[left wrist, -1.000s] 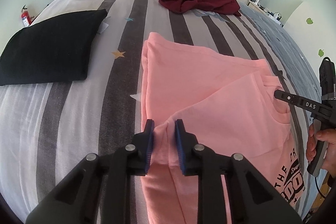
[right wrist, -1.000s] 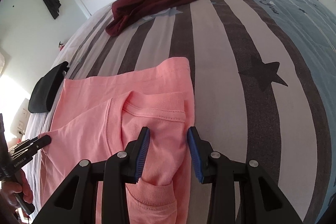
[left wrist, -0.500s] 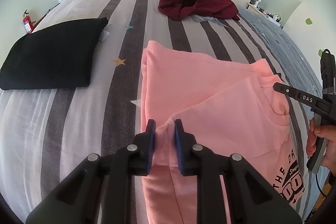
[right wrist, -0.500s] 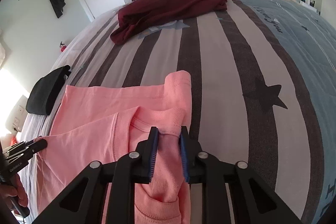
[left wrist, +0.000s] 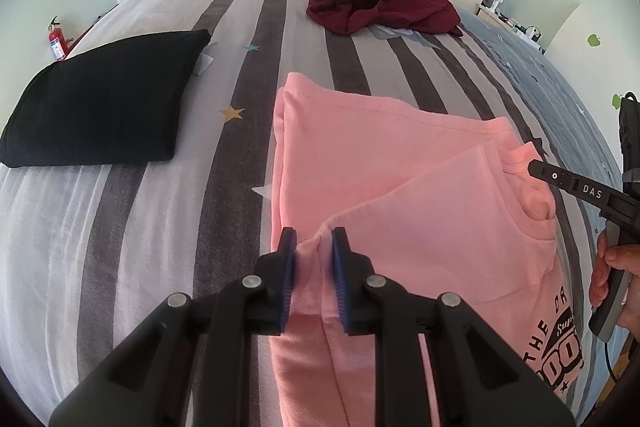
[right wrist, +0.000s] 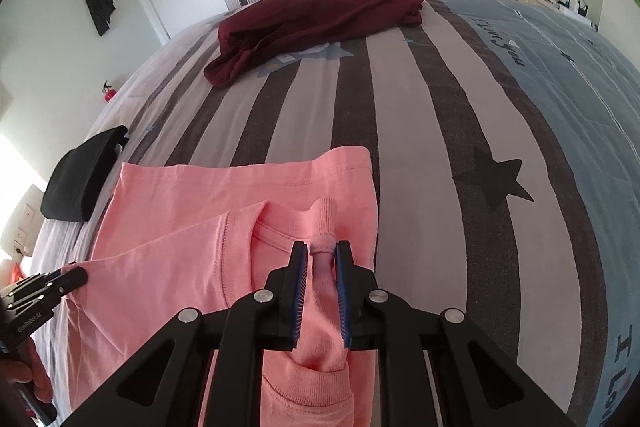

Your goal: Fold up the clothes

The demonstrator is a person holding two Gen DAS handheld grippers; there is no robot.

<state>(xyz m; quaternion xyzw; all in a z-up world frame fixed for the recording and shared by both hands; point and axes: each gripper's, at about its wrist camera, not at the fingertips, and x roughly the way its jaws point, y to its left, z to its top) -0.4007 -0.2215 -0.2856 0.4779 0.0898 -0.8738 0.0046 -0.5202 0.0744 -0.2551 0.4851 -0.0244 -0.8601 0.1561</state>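
- Pink cotton T-shirt with black chest print [left wrist: 400, 187]: lying partly folded near the front edge of the striped grey-and-white bed [left wrist: 160, 227], its upper layer lifting slightly where both tools are gripping.
- Left gripper [left wrist: 314, 259]: its blue-padded fingers [left wrist: 289, 267] are clamping a bunched ridge of the shirt's sleeve-side fold.
- Right gripper [right wrist: 322, 279]: its fingers [right wrist: 301, 287] are pinching the ribbed collar, which is standing up as a small roll between them.
- Handling, as judged: the fabric is looking light, soft and limp, sagging wherever unsupported; not fragile, though thin enough to be slipping from a shallow pinch. Seams, hem and ribbed collar are offering the firmest hold; two spread grips are keeping the fold edge straight.
- Folded black garment [left wrist: 104, 95]: resting towards the left edge of the bed, well apart.
- Crumpled maroon garment [left wrist: 380, 3]: waiting at the far end.
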